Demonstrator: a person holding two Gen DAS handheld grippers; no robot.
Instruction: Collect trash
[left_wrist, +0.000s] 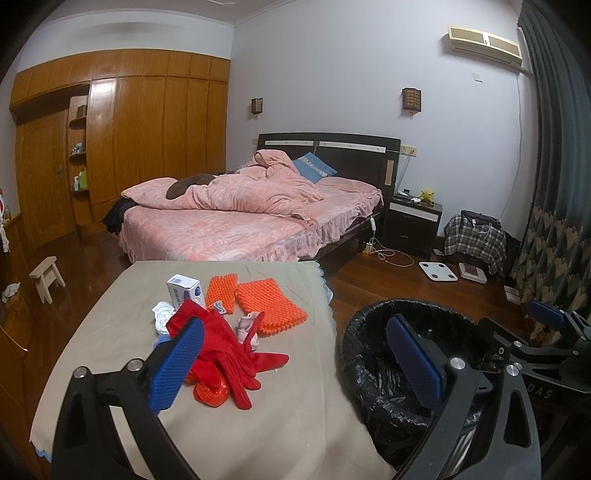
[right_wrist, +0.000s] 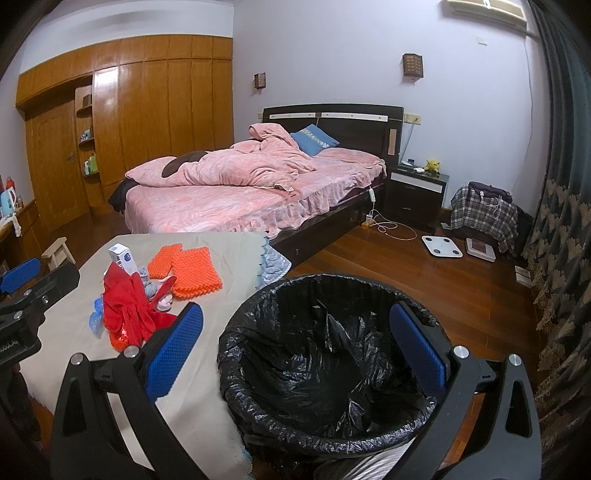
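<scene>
- The left gripper is held over the near part of the beige-covered table, its blue pads spread wide apart with nothing between them; the right gripper is likewise spread and empty, hanging above the black-lined trash bin
- The trash pile sits on the table ahead of the left gripper: red gloves lie just beyond its left pad, partly over a crumpled red wrapper; white crumpled paper and a white-and-blue box lie behind them; two orange foam pads lie further back
- The bin stands beside the table's right edge, on the wooden floor; its liner looks empty
</scene>
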